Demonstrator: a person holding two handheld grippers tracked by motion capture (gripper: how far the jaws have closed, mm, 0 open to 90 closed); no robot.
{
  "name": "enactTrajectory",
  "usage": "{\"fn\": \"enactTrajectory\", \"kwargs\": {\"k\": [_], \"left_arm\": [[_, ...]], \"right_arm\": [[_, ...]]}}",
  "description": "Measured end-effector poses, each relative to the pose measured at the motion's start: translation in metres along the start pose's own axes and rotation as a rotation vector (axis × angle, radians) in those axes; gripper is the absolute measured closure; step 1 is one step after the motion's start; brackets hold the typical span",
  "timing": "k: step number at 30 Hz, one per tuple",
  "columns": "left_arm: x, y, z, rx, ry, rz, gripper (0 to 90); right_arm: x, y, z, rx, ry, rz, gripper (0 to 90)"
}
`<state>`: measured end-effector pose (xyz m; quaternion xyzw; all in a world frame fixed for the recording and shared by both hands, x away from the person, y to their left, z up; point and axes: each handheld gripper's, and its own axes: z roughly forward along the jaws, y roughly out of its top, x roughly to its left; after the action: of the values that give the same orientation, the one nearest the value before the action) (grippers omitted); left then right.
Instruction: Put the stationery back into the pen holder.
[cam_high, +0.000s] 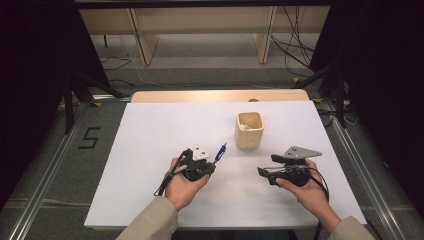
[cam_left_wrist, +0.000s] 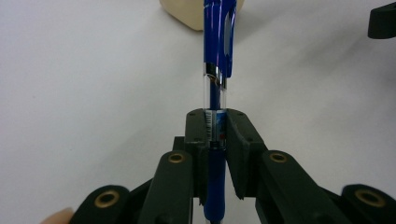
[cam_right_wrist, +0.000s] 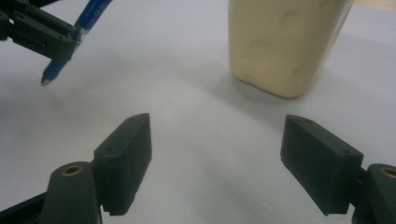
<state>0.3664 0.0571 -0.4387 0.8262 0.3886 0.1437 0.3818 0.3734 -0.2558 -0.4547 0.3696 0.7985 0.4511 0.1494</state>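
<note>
Count on the white table (cam_high: 150, 150), left to right: one blue pen, one cream cup, and my two grippers.

On the floor to the left of the table, one marking reads "5" (cam_high: 89, 137); this is the sole legible writing. A printed strip shows on the pen barrel between my left jaws in the left gripper view, too small to read. I can make out no brand.

My left gripper (cam_high: 206, 167) sits left of the table's centre, held in my left hand (cam_high: 184, 187). Its jaws are clamped on the blue pen (cam_high: 220, 152), gripping the clear section of the barrel just below the chrome ring. In the left gripper view the pen (cam_left_wrist: 215, 70) runs straight up between the pads, its capped blue end toward the cup. In the right gripper view the pen's writing tip (cam_right_wrist: 49, 77) points down at the table, whether touching it I cannot tell.

The cream cup (cam_high: 249, 131) stands upright, beyond and between my two grippers, near the pen's upper end but apart from it. Something pale lies inside; I cannot identify it.

My right gripper (cam_high: 265, 174) is at the right, in my right hand (cam_high: 312, 192), jaws spread wide with nothing between them, bare table showing in the gap. The cup (cam_right_wrist: 285, 42) stands ahead of them, apart
</note>
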Motion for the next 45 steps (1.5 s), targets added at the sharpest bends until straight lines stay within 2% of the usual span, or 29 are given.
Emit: {"fn": "enactTrajectory", "kwargs": {"k": [3, 7, 16, 23, 30, 42, 45], "left_arm": [[-0.004, 0.001, 0.000, -0.016, -0.002, 0.012, 79.5], [-0.008, 0.001, 0.001, -0.022, -0.008, 0.024, 79.5], [-0.012, 0.003, 0.001, -0.053, 0.000, 0.027, 79.5], [-0.018, 0.004, 0.002, -0.070, -0.001, 0.039, 79.5], [-0.024, 0.005, 0.003, -0.080, -0.001, 0.050, 79.5], [-0.031, 0.005, 0.006, -0.110, 0.010, 0.044, 79.5], [-0.032, 0.005, 0.006, -0.112, 0.010, 0.055, 79.5]], "right_arm": [[0.002, 0.002, 0.000, -0.021, 0.004, 0.006, 25.7], [0.004, 0.003, 0.001, -0.021, 0.008, 0.004, 25.7], [0.010, 0.008, 0.003, -0.046, 0.020, 0.005, 25.8], [0.018, 0.017, 0.002, -0.112, 0.006, 0.005, 25.9], [0.024, 0.023, 0.004, -0.157, -0.003, 0.009, 26.0], [0.033, 0.033, 0.009, -0.200, 0.019, 0.012, 26.7], [0.036, 0.035, 0.010, -0.205, 0.026, 0.012, 27.2]]}}
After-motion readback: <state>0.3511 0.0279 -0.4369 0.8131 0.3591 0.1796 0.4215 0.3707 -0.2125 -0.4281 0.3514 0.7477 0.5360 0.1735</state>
